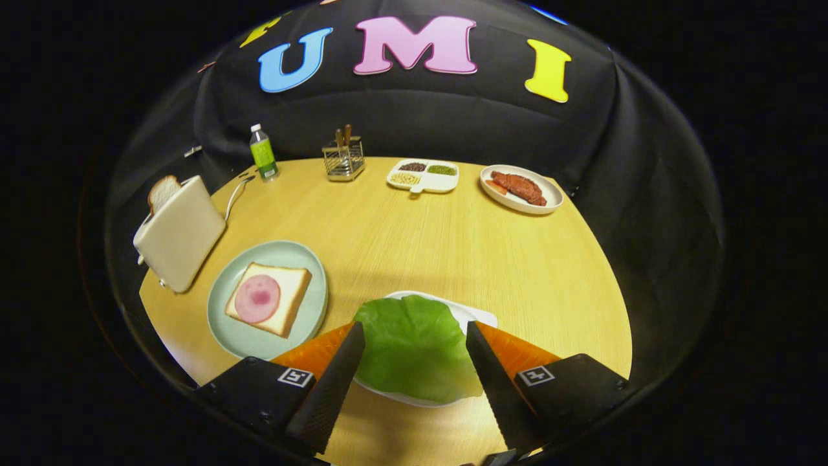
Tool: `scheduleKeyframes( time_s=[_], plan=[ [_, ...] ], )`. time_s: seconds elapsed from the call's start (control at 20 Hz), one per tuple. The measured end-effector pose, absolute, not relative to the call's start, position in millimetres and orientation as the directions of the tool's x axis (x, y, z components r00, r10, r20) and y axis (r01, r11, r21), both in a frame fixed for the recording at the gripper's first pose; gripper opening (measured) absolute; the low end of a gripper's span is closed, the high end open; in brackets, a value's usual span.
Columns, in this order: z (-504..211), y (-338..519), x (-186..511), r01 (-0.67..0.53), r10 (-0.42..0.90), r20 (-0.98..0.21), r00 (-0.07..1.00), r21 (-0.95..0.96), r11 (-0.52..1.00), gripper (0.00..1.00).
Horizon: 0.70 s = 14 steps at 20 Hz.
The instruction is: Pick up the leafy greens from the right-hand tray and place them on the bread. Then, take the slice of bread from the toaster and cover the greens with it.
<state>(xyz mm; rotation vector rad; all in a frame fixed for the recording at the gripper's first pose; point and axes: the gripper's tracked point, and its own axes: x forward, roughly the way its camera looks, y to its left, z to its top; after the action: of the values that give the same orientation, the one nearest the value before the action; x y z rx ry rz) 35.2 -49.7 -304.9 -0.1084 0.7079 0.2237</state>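
Black ridged fingers [336,375] of the gripper [414,336] stand wide, straddling the flat green lettuce leaf [414,349] on its white tray [475,316]. Risk: closing now may skid over the leaf, missing the ham-topped bread slice [268,299].

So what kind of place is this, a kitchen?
More likely a staged breakfast table in a cloth-walled booth: a toaster holding bread, a ham-topped slice on a green plate, and lettuce between the open hand-held gripper's fingers.

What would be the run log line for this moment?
gripper: open, fingers either side of leafy greens | greens: on white tray | toaster: bread in slot
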Motion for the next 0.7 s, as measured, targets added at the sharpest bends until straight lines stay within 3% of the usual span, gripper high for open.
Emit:
scheduleKeyframes(
  time_s=[0.5, 0.7],
  plan=[
    [-360.9, -46.4, 31.0, -0.345, 0.229, -0.756, 0.614, 0.005, 0.939, 0.88],
    [-361.2, -49.0, 32.4, -0.347, 0.235, -0.752, 0.616, 0.009, 0.938, 0.82]
  ],
)
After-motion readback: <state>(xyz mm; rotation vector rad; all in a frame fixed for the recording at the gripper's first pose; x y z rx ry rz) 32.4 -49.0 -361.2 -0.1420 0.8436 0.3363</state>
